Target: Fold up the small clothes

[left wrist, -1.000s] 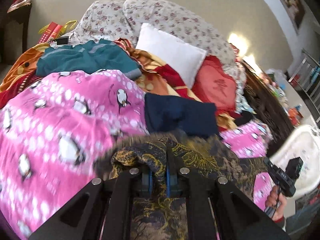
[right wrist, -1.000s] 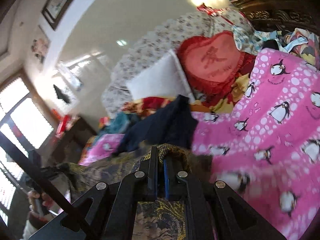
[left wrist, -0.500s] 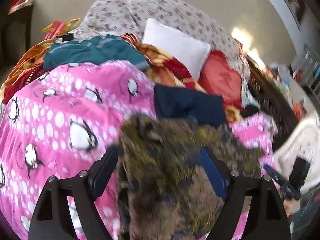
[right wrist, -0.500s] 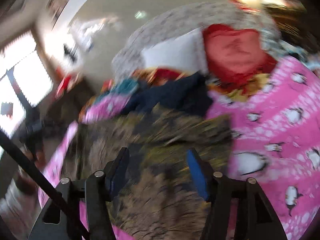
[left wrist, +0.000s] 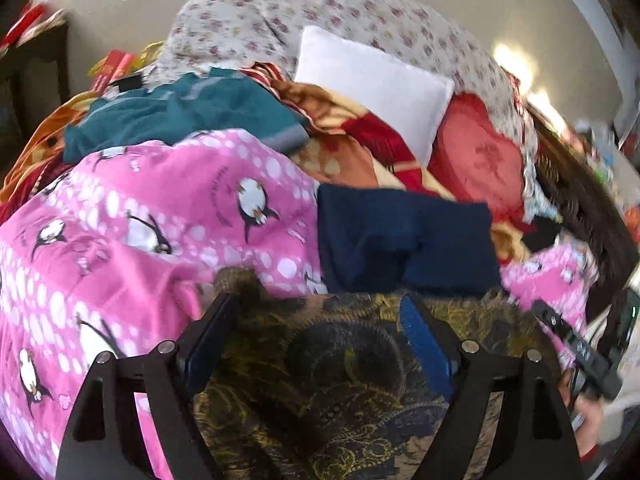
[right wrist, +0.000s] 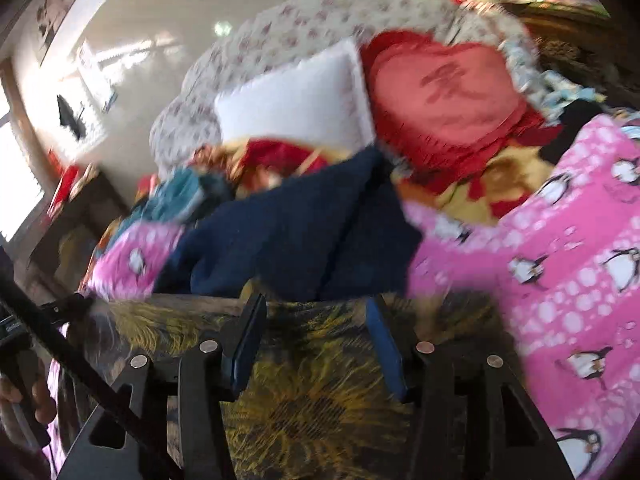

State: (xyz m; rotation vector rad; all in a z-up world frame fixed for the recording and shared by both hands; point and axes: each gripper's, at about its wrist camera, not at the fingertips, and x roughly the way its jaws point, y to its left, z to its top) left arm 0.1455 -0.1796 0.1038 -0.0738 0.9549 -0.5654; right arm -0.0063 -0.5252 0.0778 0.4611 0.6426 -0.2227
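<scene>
A dark garment with a yellow pattern (left wrist: 332,380) lies spread on the pink penguin bedspread (left wrist: 132,248), right under both grippers; it also shows in the right wrist view (right wrist: 312,392). My left gripper (left wrist: 320,312) is open above it, empty. My right gripper (right wrist: 316,312) is open above it too, empty. A folded navy garment (left wrist: 404,240) lies just beyond the patterned one, also in the right wrist view (right wrist: 296,236). The right gripper shows at the right edge of the left wrist view (left wrist: 576,348).
A teal garment (left wrist: 180,116) lies at the far left of the bed. A white pillow (left wrist: 372,84), a red heart cushion (left wrist: 480,160) and a floral quilt (left wrist: 340,12) pile up at the headboard. A dark wooden bed frame (left wrist: 592,208) runs along the right.
Both grippers were shut on the patterned garment a second ago. They opened and let it go, and it now lies flat on the bedspread below them.
</scene>
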